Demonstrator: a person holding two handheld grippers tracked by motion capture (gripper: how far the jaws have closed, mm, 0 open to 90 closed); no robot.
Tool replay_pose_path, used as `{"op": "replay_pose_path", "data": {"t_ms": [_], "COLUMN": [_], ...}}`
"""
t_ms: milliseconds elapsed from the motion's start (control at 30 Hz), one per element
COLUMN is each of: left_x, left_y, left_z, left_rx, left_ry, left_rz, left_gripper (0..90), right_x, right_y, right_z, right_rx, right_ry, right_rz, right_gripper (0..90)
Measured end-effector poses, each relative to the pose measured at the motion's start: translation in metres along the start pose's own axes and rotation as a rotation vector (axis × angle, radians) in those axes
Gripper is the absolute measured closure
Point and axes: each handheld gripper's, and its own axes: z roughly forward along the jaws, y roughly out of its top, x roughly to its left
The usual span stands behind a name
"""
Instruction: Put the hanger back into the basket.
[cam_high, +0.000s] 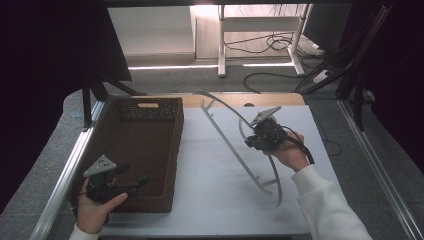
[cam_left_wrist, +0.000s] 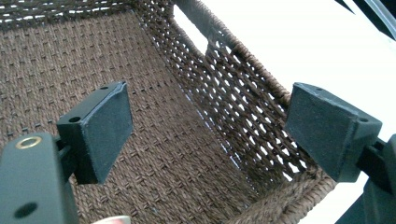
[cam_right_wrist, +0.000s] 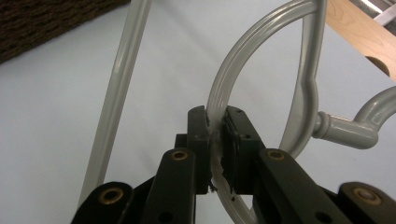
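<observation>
Jaws of the left gripper gaped wide over the dark brown woven basket, holding nothing. The right gripper pinched the curved rim of a grey plastic hanger, propped on white tabletop; cables lay beyond. No writing was legible.

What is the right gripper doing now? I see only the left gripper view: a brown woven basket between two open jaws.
Observer: The right gripper is shut on a grey clothes hanger, pinching its curved arm.
Operator: Is the hanger on the table or in the air?
Observer: In the high view it is held tilted over the white table, its far end raised; whether its near end touches I cannot tell.
Operator: And where is it from my basket?
Observer: It is apart from the basket, to its right over the white surface.
Operator: Does my gripper hold anything?
Observer: No, the left gripper is open at the basket's near end.
</observation>
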Motion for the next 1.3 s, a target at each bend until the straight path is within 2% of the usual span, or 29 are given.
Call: {"op": "replay_pose_path", "data": {"t_ms": [267,467,567,700,733,800,867,900,967,1133,1167,1200,1233,1300], "left_x": [-0.005,-0.01,-0.014,-0.018,-0.018,-0.019,-0.021,-0.022,-0.024,-0.027,-0.027,-0.028,-0.029,-0.03], "left_y": [0.007,0.02,0.031,0.053,0.058,0.067,0.076,0.08,0.085,0.096,0.098,0.101,0.104,0.11], "left_z": [-0.001,-0.005,-0.006,-0.008,-0.007,-0.006,-0.004,-0.002,0.003,0.016,0.019,0.021,0.023,0.027], "left_rx": [-0.019,-0.043,-0.055,-0.071,-0.073,-0.074,-0.068,-0.06,-0.046,-0.009,-0.002,0.003,0.007,0.018], "left_ry": [-0.028,-0.065,-0.08,-0.099,-0.104,-0.109,-0.116,-0.124,-0.141,-0.178,-0.18,-0.18,-0.185,-0.2], "left_rz": [-0.001,0.014,0.029,0.06,0.065,0.075,0.09,0.098,0.109,0.118,0.122,0.13,0.134,0.142], "left_gripper": [16.8,18.9,19.8,20.1,20.1,20.2,20.1,20.1,20.0,20.0,20.1,20.1,20.3,20.4], "right_x": [0.008,0.014,0.02,0.03,0.035,0.037,0.042,0.042,0.046,0.051,0.055,0.055,0.059,0.061], "right_y": [0.003,0.002,0.002,0.001,-0.001,-0.003,-0.008,-0.008,-0.014,-0.022,-0.024,-0.024,-0.026,-0.027], "right_z": [-0.004,-0.008,-0.011,-0.014,-0.014,-0.015,-0.016,-0.016,-0.018,-0.021,-0.023,-0.023,-0.025,-0.026], "right_rx": [-0.018,-0.027,-0.025,-0.008,-0.004,0.001,0.007,0.007,0.008,0.006,0.008,0.008,0.003,0.0], "right_ry": [0.008,0.015,0.028,0.047,0.064,0.069,0.089,0.089,0.112,0.142,0.161,0.161,0.186,0.197], "right_rz": [-0.011,-0.041,-0.07,-0.124,-0.154,-0.174,-0.205,-0.205,-0.244,-0.289,-0.316,-0.316,-0.346,-0.358], "right_gripper": [80.9,80.9,80.9,80.8,80.8,80.8,80.8,80.8,80.9,80.8,80.8,80.8,80.9,80.8]}}
